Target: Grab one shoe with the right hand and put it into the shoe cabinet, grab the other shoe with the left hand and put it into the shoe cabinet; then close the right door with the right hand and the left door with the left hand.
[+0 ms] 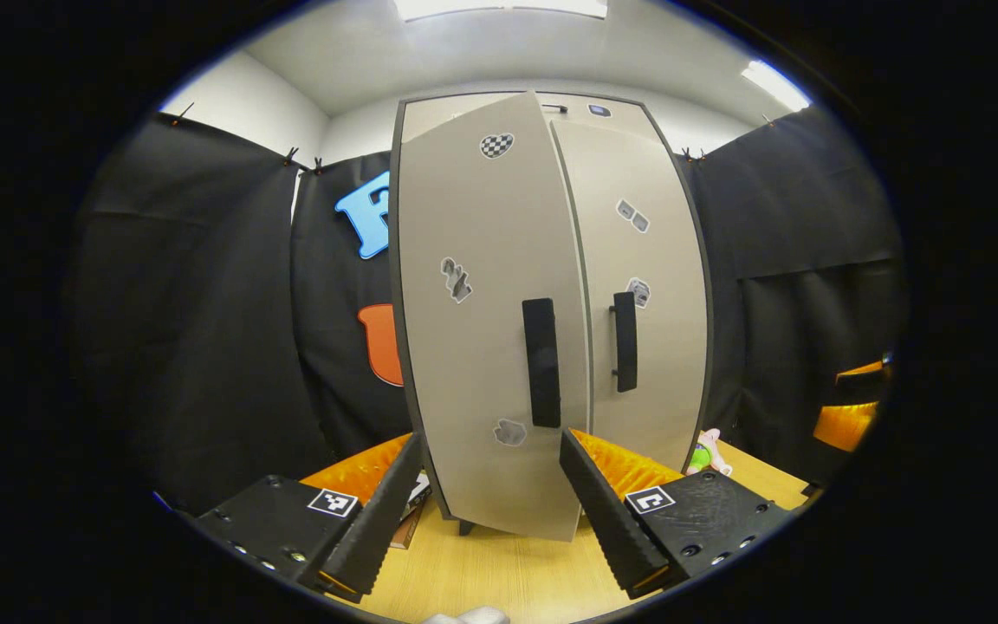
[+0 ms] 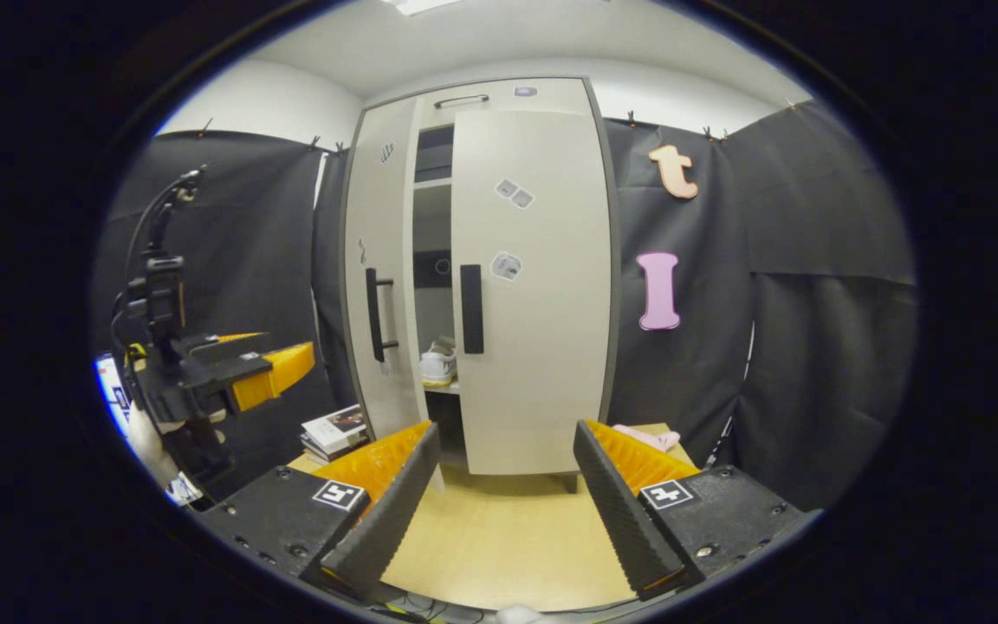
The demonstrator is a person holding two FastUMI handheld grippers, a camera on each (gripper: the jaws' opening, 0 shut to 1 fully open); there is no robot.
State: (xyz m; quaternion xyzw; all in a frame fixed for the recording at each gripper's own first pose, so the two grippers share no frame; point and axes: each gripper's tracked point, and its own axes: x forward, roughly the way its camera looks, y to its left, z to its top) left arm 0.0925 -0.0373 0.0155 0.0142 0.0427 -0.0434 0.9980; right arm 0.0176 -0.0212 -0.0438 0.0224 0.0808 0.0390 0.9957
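Observation:
A tall beige shoe cabinet (image 1: 638, 286) stands on the wooden table. In the left gripper view its left door (image 1: 482, 347) is swung partly out, with a black handle (image 1: 541, 362); the right door's handle (image 1: 625, 341) sits beside it. My left gripper (image 1: 486, 511) is open just in front of the left door, nothing between its fingers. In the right gripper view the right door (image 2: 534, 295) is shut and the left door (image 2: 373, 286) ajar. A white shoe (image 2: 438, 362) rests on a shelf in the gap. My right gripper (image 2: 503, 503) is open and back from the cabinet. The left gripper (image 2: 230, 368) shows at left.
A stack of books (image 2: 333, 431) lies on the table (image 2: 499, 537) left of the cabinet. A pink soft toy (image 2: 648, 437) sits at the cabinet's right foot, seen as a small toy (image 1: 707, 452) in the left gripper view. Black cloth walls surround the booth.

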